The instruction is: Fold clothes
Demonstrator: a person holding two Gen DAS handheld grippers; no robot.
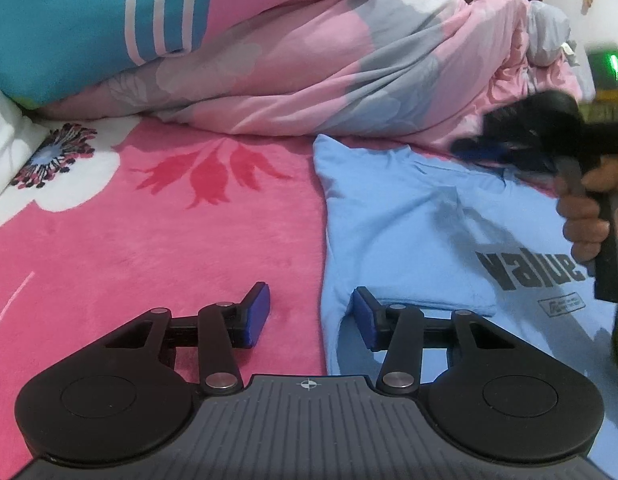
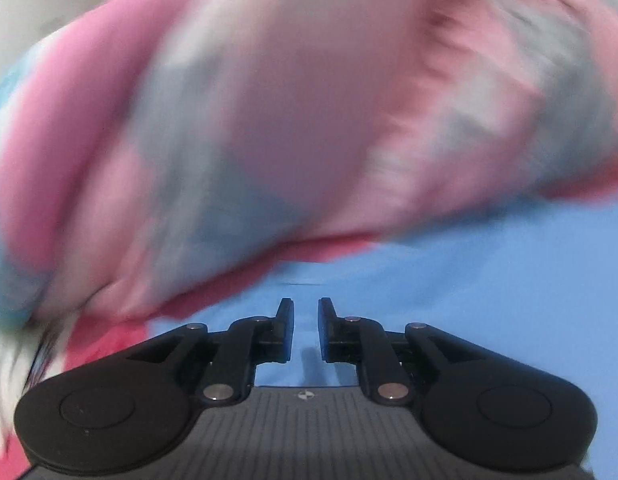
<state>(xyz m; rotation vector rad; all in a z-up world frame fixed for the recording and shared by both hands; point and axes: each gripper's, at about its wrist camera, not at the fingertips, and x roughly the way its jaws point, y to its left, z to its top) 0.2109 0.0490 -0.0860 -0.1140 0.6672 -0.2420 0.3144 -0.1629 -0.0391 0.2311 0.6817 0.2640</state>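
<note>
Straddling the left edge of the light blue cotton T-shirt (image 1: 409,216) on the pink floral bed blanket (image 1: 149,232), the half-open, empty left gripper (image 1: 311,314) sits lower centre; the right gripper (image 2: 306,330), narrowly parted and empty, hovers over the shirt's far end.

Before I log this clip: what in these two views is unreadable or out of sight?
- Light blue T-shirt, left wrist view: right part cut off by the frame edge and covered by the hand holding the right gripper, itself motion-blurred.
- Shirt print: the word's end is hidden behind that hand.
- Pink and grey quilt, right wrist view: smeared by motion blur, pattern unreadable.
- Small logo: too small to read.
</note>
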